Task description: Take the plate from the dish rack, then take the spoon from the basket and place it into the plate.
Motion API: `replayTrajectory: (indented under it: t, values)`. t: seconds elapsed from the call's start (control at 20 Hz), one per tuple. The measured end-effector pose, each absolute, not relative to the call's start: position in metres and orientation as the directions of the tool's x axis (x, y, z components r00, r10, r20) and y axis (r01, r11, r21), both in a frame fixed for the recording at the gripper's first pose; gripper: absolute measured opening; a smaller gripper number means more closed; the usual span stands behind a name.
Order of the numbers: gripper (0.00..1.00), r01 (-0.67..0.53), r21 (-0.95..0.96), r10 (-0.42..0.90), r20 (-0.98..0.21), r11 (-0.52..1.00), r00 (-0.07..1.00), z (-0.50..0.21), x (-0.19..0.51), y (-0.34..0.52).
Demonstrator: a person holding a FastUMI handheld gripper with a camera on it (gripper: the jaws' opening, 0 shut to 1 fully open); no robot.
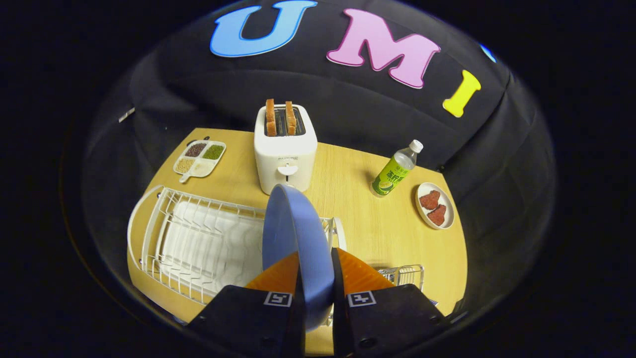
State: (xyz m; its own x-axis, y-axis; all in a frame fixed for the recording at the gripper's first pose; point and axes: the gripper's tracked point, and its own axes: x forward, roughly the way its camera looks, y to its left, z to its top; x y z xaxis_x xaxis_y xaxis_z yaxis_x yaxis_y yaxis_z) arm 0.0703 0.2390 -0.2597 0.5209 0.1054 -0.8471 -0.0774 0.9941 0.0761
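My gripper (316,278) clamps the blue plate (297,238) edge-on, upright above the dish rack (198,238), toaster (284,149) at twelve o'clock.

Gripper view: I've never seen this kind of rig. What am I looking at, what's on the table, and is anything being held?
This picture comes from a fisheye camera riding on a hand-held two-finger gripper, looking forward along its fingers. Both fingers press on a round blue plate, held on edge between them, above a white wire dish rack. Everything sits on a light wooden table. Beyond the plate stands a white toaster with two slices of toast in its slots. Beside it lies a white four-compartment tray of grains. To the other side stand a green-labelled plastic bottle and a small white dish with two reddish pieces. A small wire basket shows by the gripper; I cannot see a spoon in it.
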Motion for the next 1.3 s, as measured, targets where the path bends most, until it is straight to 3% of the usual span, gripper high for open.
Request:
replayTrajectory:
  t: [0.25, 0.6, 1.3]
  values:
    - [0.26, -0.020, 0.284, 0.251, -0.808, 0.959, 0.534, -0.249, 0.050, 0.214]
    - [0.25, -0.032, 0.348, 0.303, -0.764, 0.937, 0.569, -0.229, 0.005, 0.151]
    - [0.25, 0.026, 0.581, 0.520, -0.745, 0.813, 0.417, -0.279, -0.139, 0.110]
